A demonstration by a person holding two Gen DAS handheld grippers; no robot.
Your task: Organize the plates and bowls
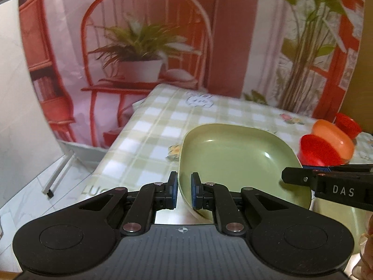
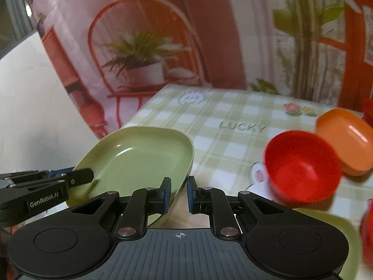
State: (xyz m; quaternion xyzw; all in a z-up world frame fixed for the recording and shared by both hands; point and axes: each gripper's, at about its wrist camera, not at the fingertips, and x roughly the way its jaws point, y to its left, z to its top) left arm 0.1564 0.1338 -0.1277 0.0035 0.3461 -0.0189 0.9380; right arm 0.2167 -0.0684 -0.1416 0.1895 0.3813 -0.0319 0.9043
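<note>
A pale green, squarish plate (image 1: 233,154) hangs tilted above the checked tablecloth, held from both sides. My left gripper (image 1: 184,191) is shut on its left rim, with one pad on each face of the edge. In the right wrist view the same green plate (image 2: 139,156) has its right rim pinched by my right gripper (image 2: 179,193), which is also shut. Each gripper shows in the other's view, clamped on the far rim. A red bowl (image 2: 300,168) and an orange bowl (image 2: 347,137) sit on the table to the right.
The table (image 1: 151,128) ends at the left, over a white tiled floor. Another pale green dish (image 2: 326,224) lies below at the near right, with something red (image 2: 368,224) at the frame edge. A second red bowl (image 1: 348,122) stands behind the orange one. A printed backdrop hangs behind.
</note>
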